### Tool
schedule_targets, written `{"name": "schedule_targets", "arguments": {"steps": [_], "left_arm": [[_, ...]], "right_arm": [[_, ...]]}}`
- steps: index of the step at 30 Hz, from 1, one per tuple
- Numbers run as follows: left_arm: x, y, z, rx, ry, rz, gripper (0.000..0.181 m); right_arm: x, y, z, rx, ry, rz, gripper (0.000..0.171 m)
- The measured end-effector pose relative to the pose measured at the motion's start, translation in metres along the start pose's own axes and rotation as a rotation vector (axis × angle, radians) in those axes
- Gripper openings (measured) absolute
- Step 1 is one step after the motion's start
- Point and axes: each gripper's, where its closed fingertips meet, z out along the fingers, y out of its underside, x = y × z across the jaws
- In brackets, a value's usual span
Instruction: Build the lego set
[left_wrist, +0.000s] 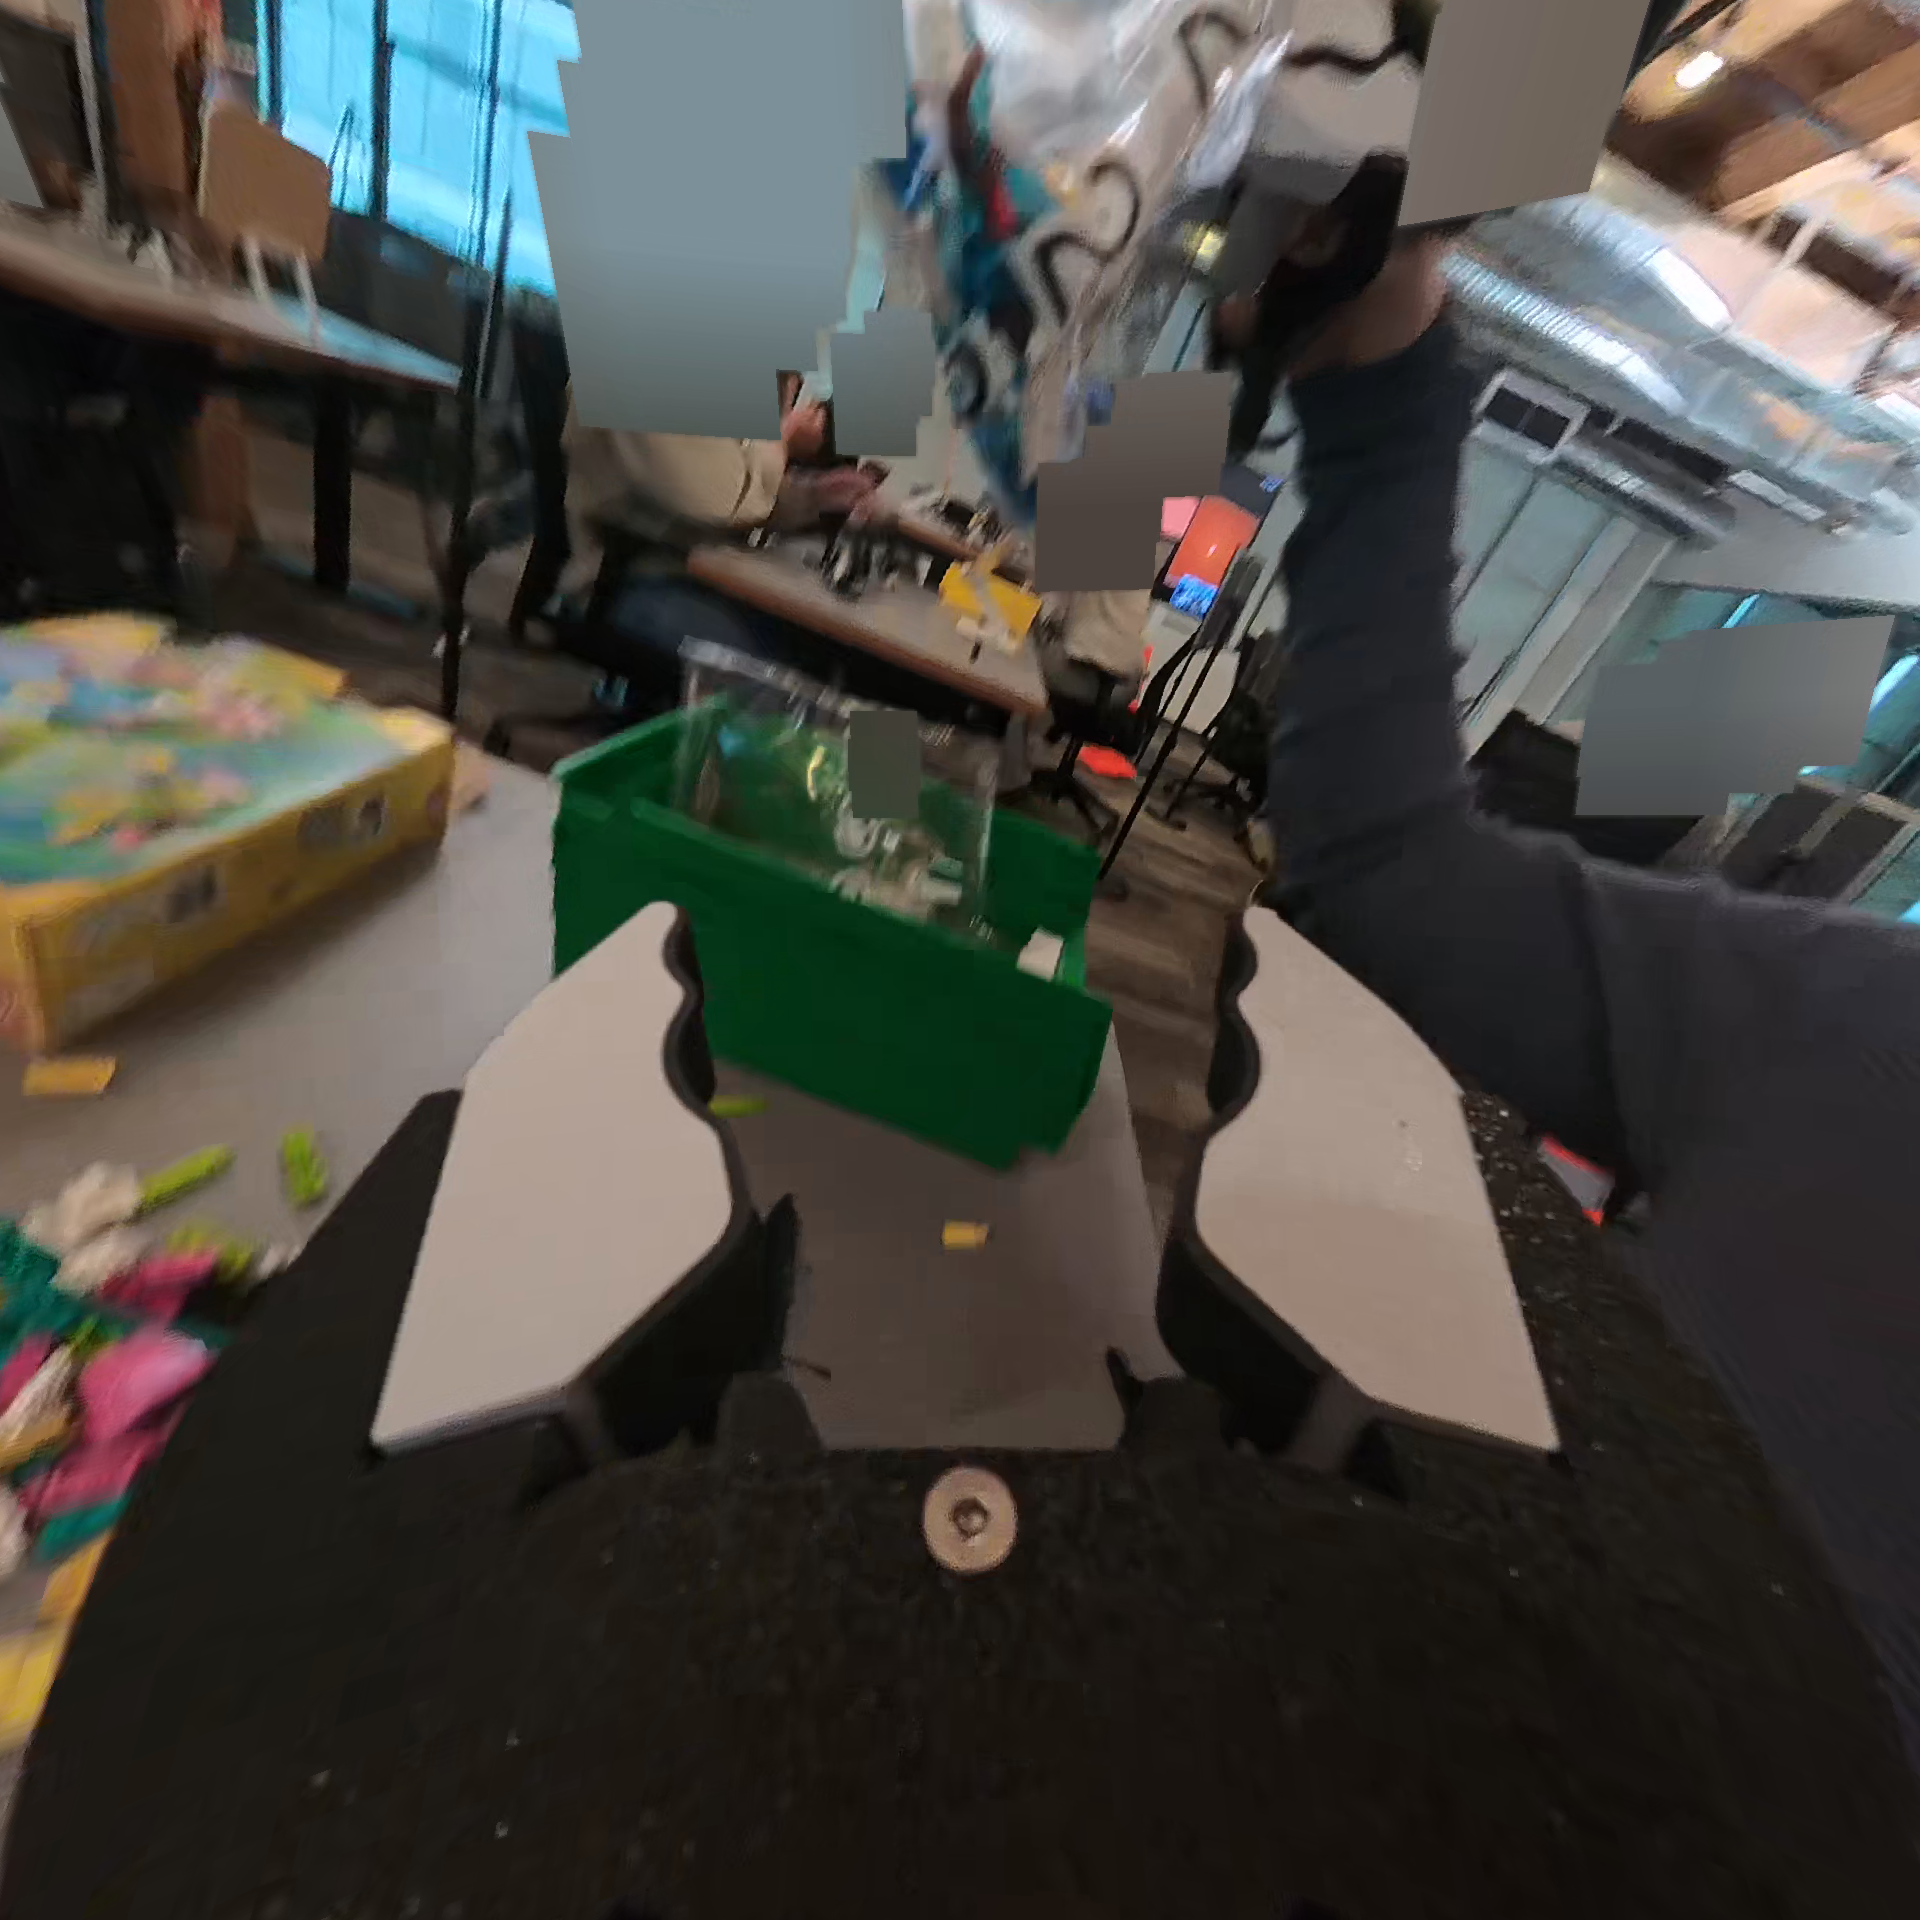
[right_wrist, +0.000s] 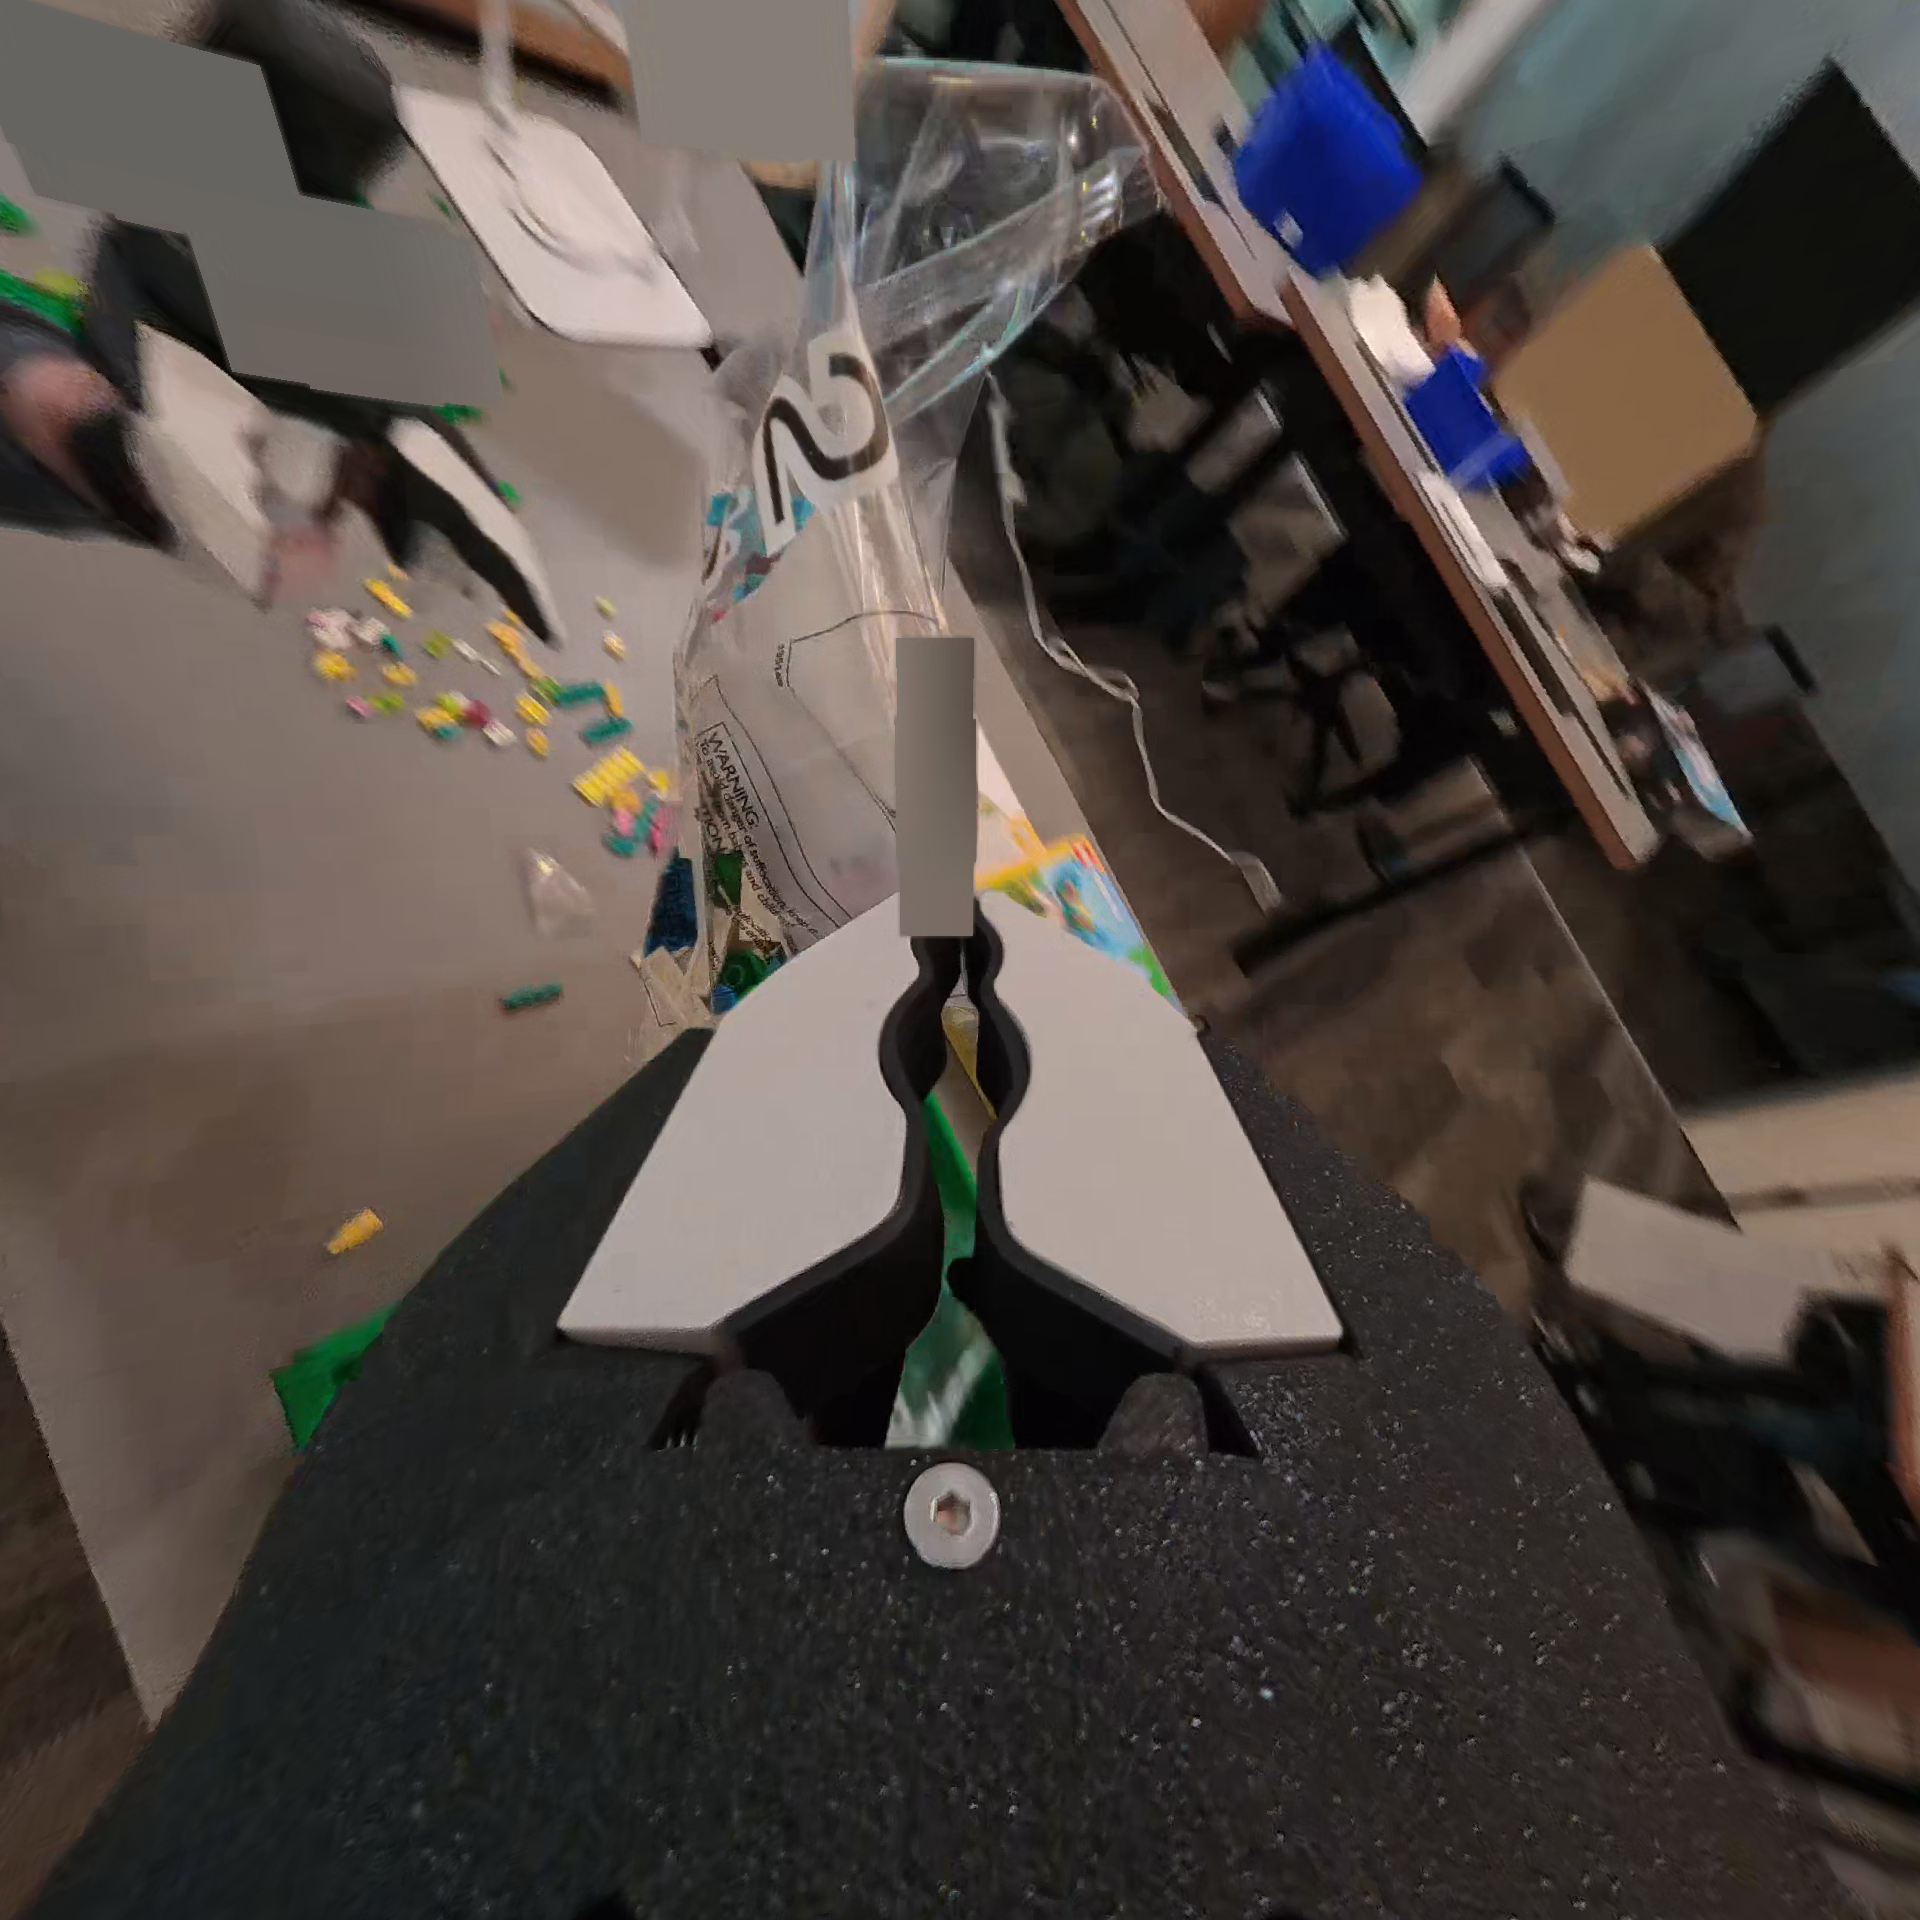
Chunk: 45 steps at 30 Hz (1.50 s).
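Right tool pinches clear bag; left tool gapes before green bin.

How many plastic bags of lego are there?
2. One clear bag is pinched in the right tool, held up high. Another bag sits in the green bin. More may be hidden.

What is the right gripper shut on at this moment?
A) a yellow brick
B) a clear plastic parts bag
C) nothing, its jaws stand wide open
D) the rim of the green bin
B: in the right wrist view the right gripper has its jaws nearly closed, pinching the edge of the clear plastic parts bag, which hangs out beyond the fingertips above the grey table.
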Motion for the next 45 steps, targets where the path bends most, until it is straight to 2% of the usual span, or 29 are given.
{"name": "schedule_targets", "arguments": {"steps": [3, 6, 9, 12, 16, 19, 27, 34, 38, 40, 43, 45], "left_arm": [[0.010, -0.025, 0.023, 0.102, 0.060, -0.005, 0.100], [0.005, -0.040, 0.025, 0.208, 0.071, -0.068, 0.096], [0.010, -0.048, 0.013, 0.303, 0.152, -0.116, 0.075], [0.018, -0.046, 0.002, 0.326, 0.215, -0.090, 0.040], [0.018, -0.045, -0.007, 0.348, 0.183, -0.055, 0.022], [0.020, -0.046, -0.009, 0.348, 0.139, -0.019, 0.015], [0.016, -0.044, -0.007, 0.293, 0.067, -0.077, 0.008], [0.012, -0.044, -0.010, 0.295, 0.130, -0.212, 0.008], [0.007, -0.048, -0.018, 0.341, 0.207, -0.354, 0.008], [0.000, -0.050, -0.024, 0.369, 0.217, -0.401, 0.007], [-0.009, -0.050, -0.032, 0.384, 0.168, -0.349, 0.007], [-0.013, -0.046, -0.034, 0.344, 0.061, -0.164, 0.007]], "right_arm": [[-0.029, -0.029, 0.032, 0.095, -0.107, -0.023, 0.000], [-0.056, -0.045, 0.055, 0.143, -0.193, -0.046, 0.000], [-0.074, -0.051, 0.069, 0.154, -0.233, -0.063, 0.000], [-0.080, -0.051, 0.076, 0.149, -0.240, -0.073, 0.000], [-0.084, -0.049, 0.083, 0.151, -0.273, -0.046, 0.000], [-0.080, -0.045, 0.090, 0.145, -0.277, -0.019, 0.000], [-0.073, -0.033, 0.105, 0.119, -0.300, 0.057, 0.000], [-0.072, -0.029, 0.113, 0.122, -0.306, 0.103, 0.003], [-0.062, -0.035, 0.109, 0.187, -0.264, 0.145, 0.023], [-0.053, -0.040, 0.101, 0.253, -0.232, 0.179, 0.026], [-0.048, -0.043, 0.090, 0.336, -0.218, 0.249, 0.027], [-0.054, -0.043, 0.086, 0.380, -0.244, 0.306, 0.031]]}}
